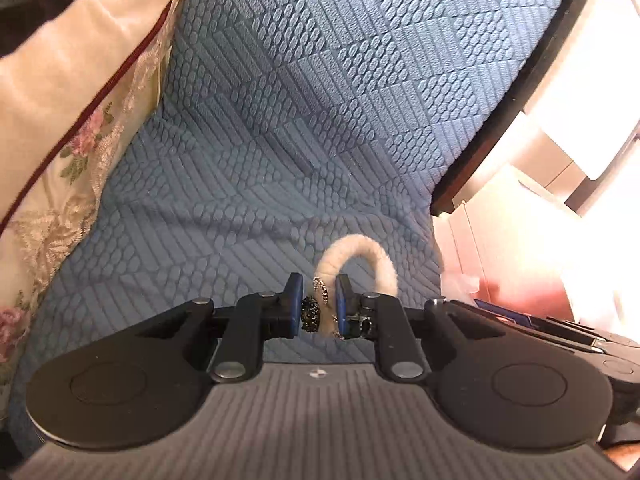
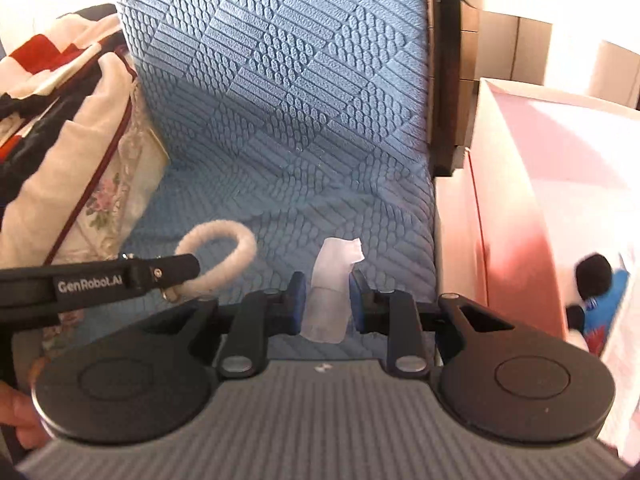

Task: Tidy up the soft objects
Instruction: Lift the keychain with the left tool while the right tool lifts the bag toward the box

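One text can be read: "GenRobot.AI" in pale letters on the black side of the left gripper [image 2: 176,270], which reaches in from the left edge of the right wrist view, at mid-height. A small pale emblem sits on each ribbed grey gripper body, lower centre, too small to read

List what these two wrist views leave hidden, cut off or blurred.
- Left wrist view: the fuzzy cream loop's lower end and beaded charm, partly behind the left gripper.
- Right wrist view: the white translucent piece in the right gripper, too blurred to identify.
- Right wrist view: the pink box's contents, cut off and overexposed.
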`<state>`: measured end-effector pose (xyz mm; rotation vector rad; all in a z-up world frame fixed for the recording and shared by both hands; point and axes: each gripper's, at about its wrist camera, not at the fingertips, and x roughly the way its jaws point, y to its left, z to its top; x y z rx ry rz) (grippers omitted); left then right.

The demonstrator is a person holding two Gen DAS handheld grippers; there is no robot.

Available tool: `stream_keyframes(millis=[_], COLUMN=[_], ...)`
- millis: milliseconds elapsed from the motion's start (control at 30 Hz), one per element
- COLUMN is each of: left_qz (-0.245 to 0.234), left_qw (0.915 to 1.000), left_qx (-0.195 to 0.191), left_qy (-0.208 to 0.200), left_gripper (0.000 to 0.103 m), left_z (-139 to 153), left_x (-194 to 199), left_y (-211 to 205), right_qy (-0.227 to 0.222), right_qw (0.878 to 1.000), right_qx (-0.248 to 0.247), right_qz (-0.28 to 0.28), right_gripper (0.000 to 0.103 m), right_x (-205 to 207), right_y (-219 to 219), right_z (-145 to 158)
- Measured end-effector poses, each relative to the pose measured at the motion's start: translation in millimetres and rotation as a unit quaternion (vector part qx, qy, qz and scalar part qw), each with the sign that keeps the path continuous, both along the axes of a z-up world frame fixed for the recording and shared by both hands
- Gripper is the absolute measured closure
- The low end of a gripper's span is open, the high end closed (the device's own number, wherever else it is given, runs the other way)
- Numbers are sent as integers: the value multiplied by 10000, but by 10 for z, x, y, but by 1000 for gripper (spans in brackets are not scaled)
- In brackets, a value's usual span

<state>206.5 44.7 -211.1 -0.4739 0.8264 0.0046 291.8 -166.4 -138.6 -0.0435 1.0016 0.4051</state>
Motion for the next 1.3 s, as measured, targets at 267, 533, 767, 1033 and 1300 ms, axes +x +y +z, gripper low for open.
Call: stream_keyframes(millis=[267,533,767,1033,1300], left_qz=[-25,-226,-278,-140,-181], left_qw=[9999,9994,9989,9986,9971], left_qx=[-124,99,128,103,-73], left_qy=[-28,-243,-368,-494,-730], left_gripper=[83,83,83,83,83], left_z=[79,224,384,615,941], left_x=[-167,-264,-370,-445,-370], left_y=[-20,-70,-86,-139,-260], right_qy=[-39,-150,-229,-495,-785], right_qw=[10000,9999,9997,9985,9964], right_qx=[28,-10,102,230,329], right_qz=[-21,16,-27,31,-21], right_gripper=[77,77,77,77,77], right_x=[-224,-377,-445,-450,-372], right_y=[-71,-131,-209,-271,-379], right_z=[151,267,398,674,989])
